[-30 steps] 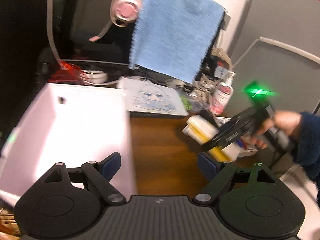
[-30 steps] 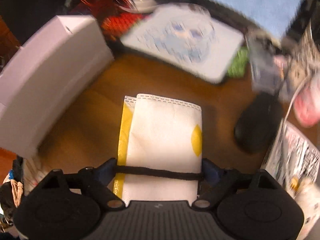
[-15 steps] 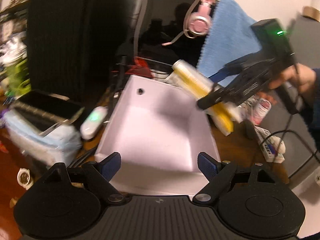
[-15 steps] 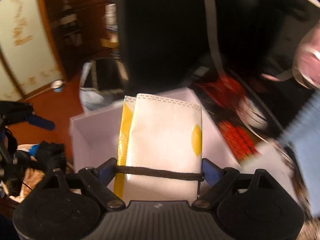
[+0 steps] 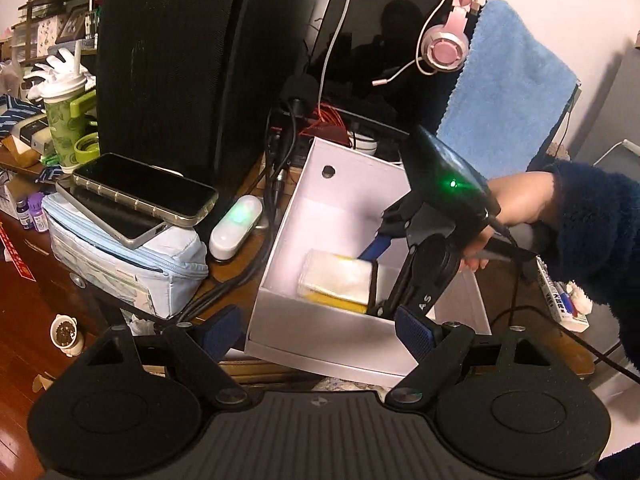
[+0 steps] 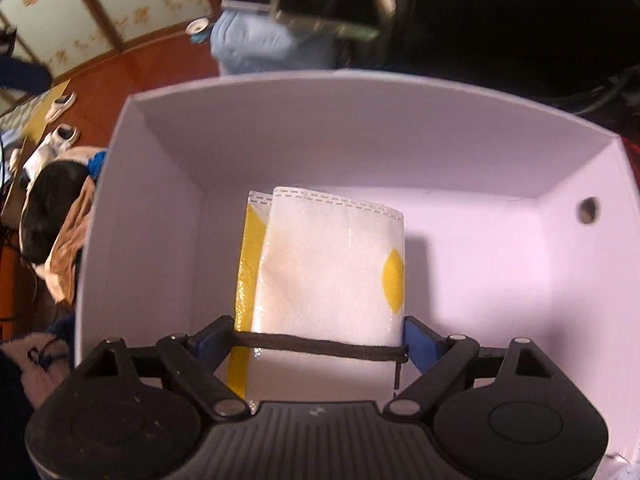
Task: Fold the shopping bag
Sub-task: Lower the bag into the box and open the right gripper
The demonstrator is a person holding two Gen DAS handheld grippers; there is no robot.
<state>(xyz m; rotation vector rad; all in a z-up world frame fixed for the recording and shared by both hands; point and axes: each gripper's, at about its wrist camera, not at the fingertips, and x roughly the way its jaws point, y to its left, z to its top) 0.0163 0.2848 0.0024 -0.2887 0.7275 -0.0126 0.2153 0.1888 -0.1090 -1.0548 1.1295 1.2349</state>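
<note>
The folded white-and-yellow shopping bag point(image 6: 328, 268), bound by a black elastic band, sits between the blue pads of my right gripper point(image 6: 316, 340), which is shut on it. The bag point(image 5: 340, 280) is low inside the white box point(image 5: 304, 340), over the box floor; whether it touches the floor I cannot tell. In the left wrist view a hand in a dark fleecy sleeve holds the right gripper point(image 5: 380, 276) down into the box. My left gripper point(image 5: 320, 332) stands open at the box's near wall, holding nothing. The same box walls point(image 6: 360, 128) surround the bag.
Left of the box are a white device with a green light point(image 5: 236, 232), cables, and a light blue pouch point(image 5: 120, 264) with two phones point(image 5: 144, 188) on top. Behind stand a black speaker point(image 5: 172, 60), pink headphones point(image 5: 444, 46) and a blue towel point(image 5: 508, 88). A green cup point(image 5: 66, 120) stands far left.
The right gripper has carried the folded bag from above the wooden desk over to the white box and lowered it inside. My left gripper has swung left toward the box and stayed open.
</note>
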